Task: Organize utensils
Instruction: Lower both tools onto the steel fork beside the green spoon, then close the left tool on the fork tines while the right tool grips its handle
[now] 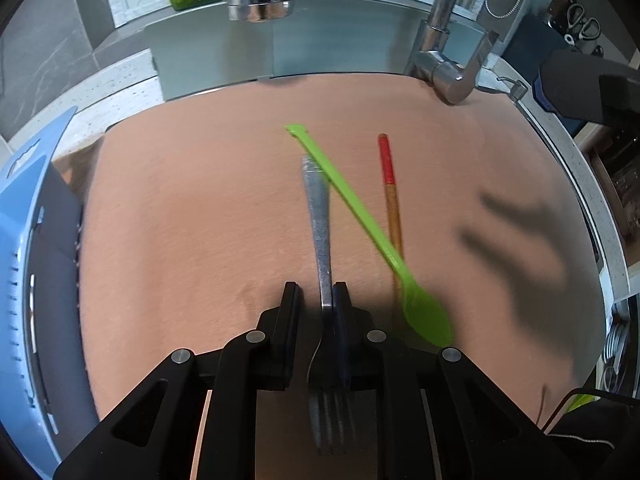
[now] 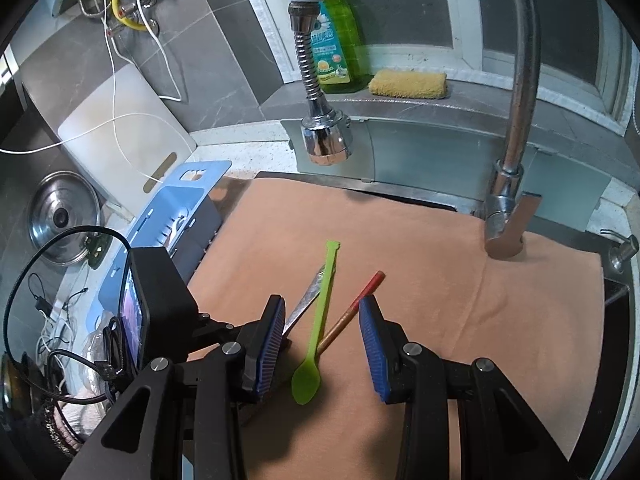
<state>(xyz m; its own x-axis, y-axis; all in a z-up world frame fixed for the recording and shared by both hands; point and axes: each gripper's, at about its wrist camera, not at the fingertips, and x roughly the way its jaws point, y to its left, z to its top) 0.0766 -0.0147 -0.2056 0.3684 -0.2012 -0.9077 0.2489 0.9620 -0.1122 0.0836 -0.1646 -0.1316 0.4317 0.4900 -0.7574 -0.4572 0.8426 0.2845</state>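
Left gripper [image 1: 316, 300] clamped on metal fork [image 1: 320, 224] at the neck, tines back toward the camera, handle pointing out over the orange mat [image 1: 180, 220]. Right gripper [image 2: 322, 320] partly open, nothing between the pads. Green spoon [image 2: 316, 332] lying on the mat, its handle crossing the fork handle; touching or just above, hard to say. Red-tipped chopstick [image 2: 352, 312] beside it, right of the spoon. Right view only: sponge [image 2: 408, 84] and soap bottle [image 2: 336, 48] on the ledge, pot lid [image 2: 64, 224] and white board [image 2: 124, 136] far left. Blue rack [image 1: 24, 260] at the mat's left edge, seen in both. Faucet head [image 2: 326, 140] hanging over the mat's far edge.
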